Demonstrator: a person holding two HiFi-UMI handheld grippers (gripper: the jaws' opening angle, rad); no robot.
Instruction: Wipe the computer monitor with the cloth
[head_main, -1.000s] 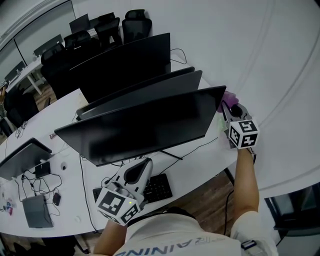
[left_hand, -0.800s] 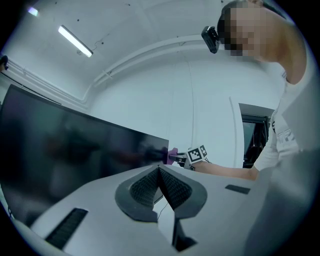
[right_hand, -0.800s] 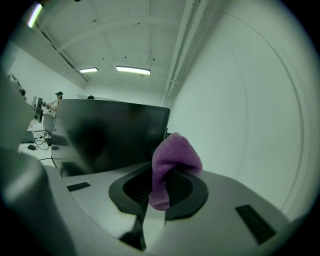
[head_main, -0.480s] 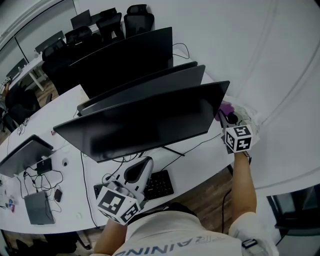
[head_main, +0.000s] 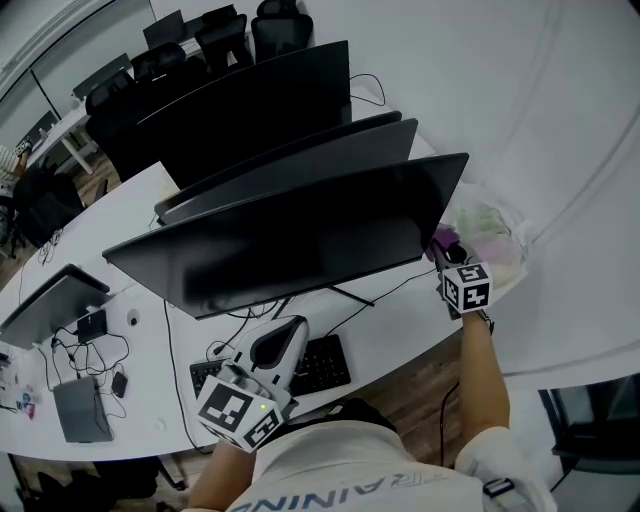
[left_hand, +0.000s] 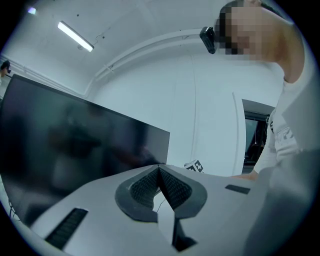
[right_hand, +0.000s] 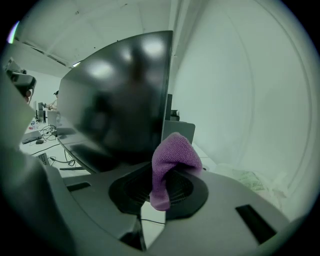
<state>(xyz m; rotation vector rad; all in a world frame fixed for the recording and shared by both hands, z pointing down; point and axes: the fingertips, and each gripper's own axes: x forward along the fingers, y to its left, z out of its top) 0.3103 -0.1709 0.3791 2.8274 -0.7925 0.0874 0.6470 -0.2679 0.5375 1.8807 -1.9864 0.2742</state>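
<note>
The nearest black monitor stands on the white desk, its screen dark. My right gripper is at the monitor's lower right edge, shut on a purple cloth. In the right gripper view the cloth folds out over the right gripper, with the monitor's screen close in front on the left. My left gripper hangs low below the screen, near the keyboard. In the left gripper view it is shut with nothing in it, and the monitor fills the left.
Two more monitors stand right behind the first. A black keyboard and cables lie under the screen. A crumpled plastic bag sits at the desk's right end by the white wall. A small screen is at left.
My right gripper with the cloth has slid down the monitor's right edge, from near the top corner toward the bottom. The plastic bag has come into sight. The left gripper has stayed put.
</note>
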